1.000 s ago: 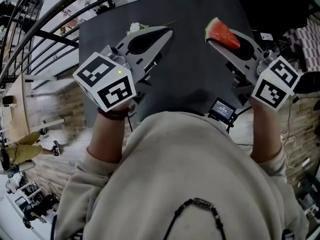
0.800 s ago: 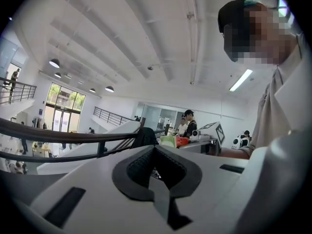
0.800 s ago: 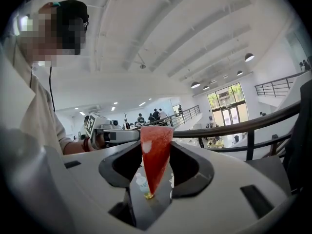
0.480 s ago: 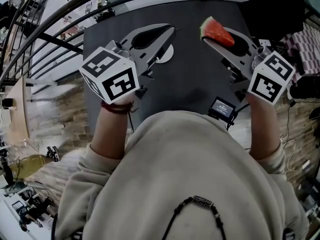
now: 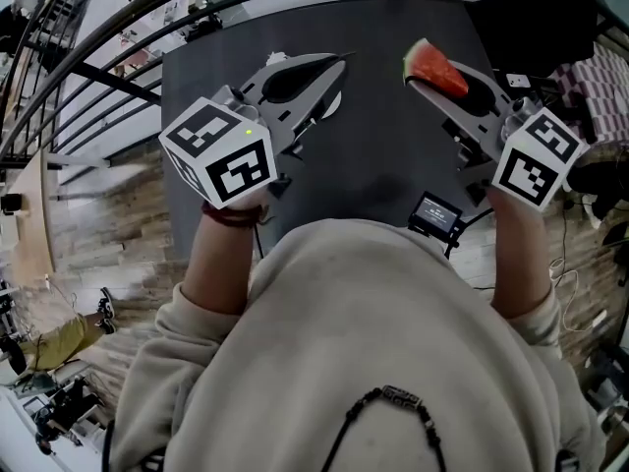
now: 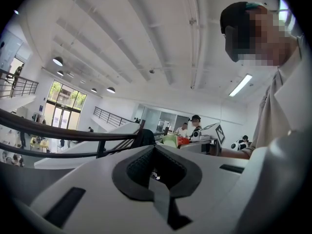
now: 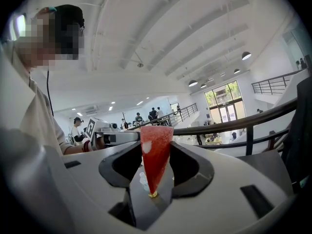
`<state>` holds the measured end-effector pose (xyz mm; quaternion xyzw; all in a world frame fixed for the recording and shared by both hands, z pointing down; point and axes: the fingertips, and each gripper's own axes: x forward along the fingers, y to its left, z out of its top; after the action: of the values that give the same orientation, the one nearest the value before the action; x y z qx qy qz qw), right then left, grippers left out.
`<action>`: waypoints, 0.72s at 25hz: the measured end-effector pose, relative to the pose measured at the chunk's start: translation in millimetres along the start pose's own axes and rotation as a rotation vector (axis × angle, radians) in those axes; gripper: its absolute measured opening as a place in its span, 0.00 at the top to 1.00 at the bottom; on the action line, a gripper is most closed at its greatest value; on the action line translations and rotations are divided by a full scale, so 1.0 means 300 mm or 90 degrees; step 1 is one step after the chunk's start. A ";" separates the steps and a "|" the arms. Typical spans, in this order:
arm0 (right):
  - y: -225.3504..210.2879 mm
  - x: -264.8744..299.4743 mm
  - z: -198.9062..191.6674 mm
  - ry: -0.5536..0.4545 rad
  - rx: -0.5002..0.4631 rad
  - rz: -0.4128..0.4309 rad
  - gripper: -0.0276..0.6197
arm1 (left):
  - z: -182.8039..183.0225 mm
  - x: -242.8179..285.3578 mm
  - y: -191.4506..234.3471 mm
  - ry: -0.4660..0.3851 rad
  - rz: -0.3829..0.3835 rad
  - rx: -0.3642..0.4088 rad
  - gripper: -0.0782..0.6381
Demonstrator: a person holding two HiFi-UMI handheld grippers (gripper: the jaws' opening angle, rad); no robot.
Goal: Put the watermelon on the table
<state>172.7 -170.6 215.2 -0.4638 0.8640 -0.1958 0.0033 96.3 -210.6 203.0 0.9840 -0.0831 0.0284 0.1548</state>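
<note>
A red wedge of watermelon (image 5: 435, 67) with a green rind is clamped between the jaws of my right gripper (image 5: 417, 77), above the right side of the dark table (image 5: 383, 155). In the right gripper view the wedge (image 7: 155, 155) stands point down between the pads. My left gripper (image 5: 337, 63) hovers over the table's left half, its jaws closed together with nothing between them. In the left gripper view (image 6: 155, 152) the jaws meet along a thin seam.
A small device with a lit screen (image 5: 437, 214) sits at the table's near edge. A black railing (image 5: 108, 72) curves round the far and left sides. Dark fabric (image 5: 536, 18) and a checked cloth (image 5: 600, 77) lie at the right.
The head view has shifted slightly. Both grippers stay almost where they were, and the watermelon remains in the right gripper.
</note>
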 end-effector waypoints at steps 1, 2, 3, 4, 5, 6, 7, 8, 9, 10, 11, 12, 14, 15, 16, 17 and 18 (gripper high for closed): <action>0.011 -0.005 0.002 0.004 0.000 -0.001 0.67 | 0.006 -0.007 -0.011 -0.002 -0.001 0.000 0.89; 0.023 -0.010 0.002 0.009 0.000 -0.003 0.67 | 0.011 -0.014 -0.022 -0.004 -0.002 0.000 0.89; 0.031 -0.013 0.002 0.013 -0.001 -0.003 0.67 | 0.014 -0.020 -0.030 -0.007 -0.003 -0.001 0.89; 0.036 -0.012 0.001 0.017 -0.002 -0.003 0.67 | 0.014 -0.026 -0.033 -0.010 -0.002 -0.003 0.89; 0.039 -0.009 0.000 0.021 -0.003 -0.002 0.67 | 0.013 -0.032 -0.030 -0.012 0.000 -0.005 0.89; 0.042 -0.004 0.000 0.025 -0.005 0.000 0.67 | 0.012 -0.039 -0.026 -0.015 0.003 -0.008 0.89; 0.045 0.001 0.001 0.029 -0.008 0.002 0.67 | 0.010 -0.047 -0.022 -0.018 0.006 -0.012 0.89; 0.049 0.005 0.002 0.033 -0.010 0.004 0.67 | 0.009 -0.055 -0.019 -0.022 0.009 -0.016 0.89; 0.052 0.010 0.002 0.037 -0.013 0.005 0.67 | 0.007 -0.063 -0.018 -0.025 0.012 -0.021 0.89; 0.053 0.013 0.001 0.042 -0.015 0.008 0.67 | 0.001 -0.069 -0.016 -0.029 0.015 -0.027 0.89; 0.053 0.016 -0.004 0.046 -0.016 0.010 0.67 | -0.007 -0.074 -0.013 -0.031 0.019 -0.033 0.89; 0.050 0.019 -0.012 0.051 -0.017 0.014 0.67 | -0.019 -0.077 -0.009 -0.033 0.024 -0.038 0.89; 0.033 0.024 -0.034 0.062 -0.017 0.022 0.67 | -0.050 -0.077 0.003 -0.033 0.035 -0.043 0.89; 0.020 0.025 -0.045 0.067 -0.016 0.025 0.67 | -0.065 -0.072 0.009 -0.033 0.040 -0.043 0.89; 0.006 0.025 -0.052 0.071 -0.016 0.028 0.67 | -0.077 -0.065 0.016 -0.032 0.045 -0.044 0.89; -0.008 0.026 -0.053 0.075 -0.016 0.030 0.67 | -0.084 -0.060 0.024 -0.031 0.050 -0.046 0.89; -0.019 0.030 -0.050 0.080 -0.017 0.032 0.67 | -0.088 -0.057 0.035 -0.031 0.056 -0.050 0.89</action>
<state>169.4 -175.7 232.7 -0.4291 0.8763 -0.2128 -0.0519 76.8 -209.6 229.8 0.9730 -0.1311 0.0080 0.1901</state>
